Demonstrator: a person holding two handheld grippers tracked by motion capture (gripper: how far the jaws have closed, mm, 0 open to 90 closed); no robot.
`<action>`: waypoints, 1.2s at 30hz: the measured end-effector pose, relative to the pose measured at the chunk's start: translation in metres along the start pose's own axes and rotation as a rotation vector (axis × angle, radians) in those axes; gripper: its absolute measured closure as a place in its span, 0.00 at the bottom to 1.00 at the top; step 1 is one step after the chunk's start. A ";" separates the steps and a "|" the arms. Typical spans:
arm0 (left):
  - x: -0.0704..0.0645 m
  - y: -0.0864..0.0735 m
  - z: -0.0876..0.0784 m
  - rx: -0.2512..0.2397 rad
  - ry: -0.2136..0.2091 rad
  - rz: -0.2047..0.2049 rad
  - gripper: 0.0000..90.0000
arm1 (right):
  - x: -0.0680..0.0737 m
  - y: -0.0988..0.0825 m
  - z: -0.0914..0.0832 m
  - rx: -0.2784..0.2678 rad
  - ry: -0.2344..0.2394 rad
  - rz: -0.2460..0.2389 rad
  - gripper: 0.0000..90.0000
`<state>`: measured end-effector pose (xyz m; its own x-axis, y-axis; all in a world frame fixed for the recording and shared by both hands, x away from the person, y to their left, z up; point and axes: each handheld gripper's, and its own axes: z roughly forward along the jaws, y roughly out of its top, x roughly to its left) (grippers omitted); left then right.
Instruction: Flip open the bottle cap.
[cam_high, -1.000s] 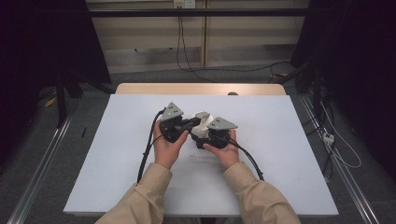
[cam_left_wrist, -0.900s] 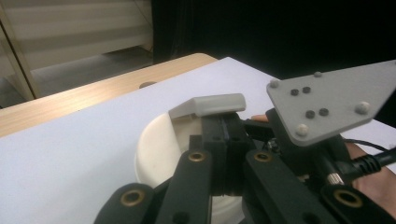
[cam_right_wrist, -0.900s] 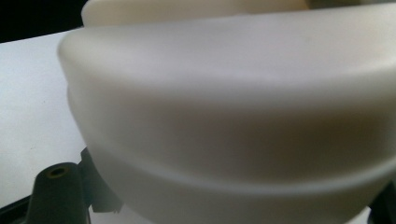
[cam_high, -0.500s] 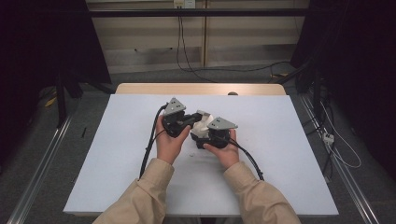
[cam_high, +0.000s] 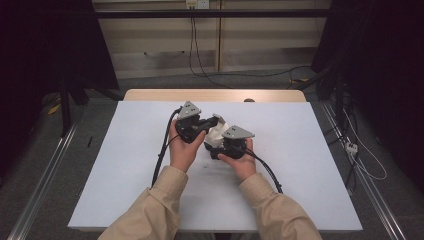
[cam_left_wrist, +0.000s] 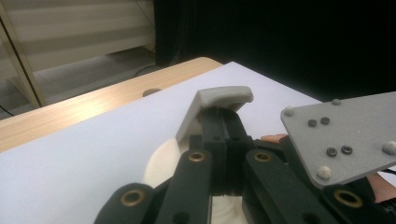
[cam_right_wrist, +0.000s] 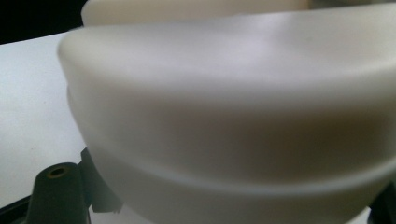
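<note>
**Two hand-held grippers meet over a white container at mid-bench**

In the high view, a person's two hands hold the hand-held grippers close together near the middle of the white-topped bench (cam_high: 300, 165). Between them sits a white rounded container (cam_high: 216, 134), its body partly hidden by the black gripper frames.

The left hand-held gripper (cam_high: 212, 121) reaches in from the left, and its own view shows the two black jaws pressed together on a thin pale grey tab (cam_left_wrist: 219, 100) that curves up and over the jaw tips. The tab seems to belong to the white container (cam_left_wrist: 161, 161), whose round cream surface lies just below and behind the jaws; whether it is a lid edge or a handle cannot be told. The grey three-cornered plate (cam_left_wrist: 345, 135) of the other gripper stands just to the right in that view.

The right hand-held gripper (cam_high: 220, 147) sits just beside the container on its near right side. In the right gripper view the white container (cam_right_wrist: 233, 116) looms very close and blurred, a smooth wall with a raised band. Part of one black jaw shows at the lower left, so whether these jaws are wide, narrow or gripping cannot be told.

What the container holds is hidden.
</note>
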<state>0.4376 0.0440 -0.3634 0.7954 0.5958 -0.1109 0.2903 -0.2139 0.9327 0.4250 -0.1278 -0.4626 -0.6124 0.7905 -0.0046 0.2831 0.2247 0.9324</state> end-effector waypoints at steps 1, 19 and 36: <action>0.000 0.001 0.000 -0.003 0.001 -0.004 1.00 | 0.000 0.000 0.000 0.000 -0.001 -0.001 0.21; 0.001 0.008 0.007 -0.001 -0.003 0.003 1.00 | 0.000 0.000 0.000 0.001 -0.001 -0.001 0.21; 0.004 0.015 0.015 0.009 -0.012 0.001 1.00 | 0.000 0.000 0.000 0.000 -0.001 0.000 0.21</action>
<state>0.4530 0.0319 -0.3553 0.8020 0.5864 -0.1143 0.2943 -0.2214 0.9297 0.4251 -0.1279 -0.4627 -0.6116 0.7912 -0.0050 0.2828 0.2245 0.9325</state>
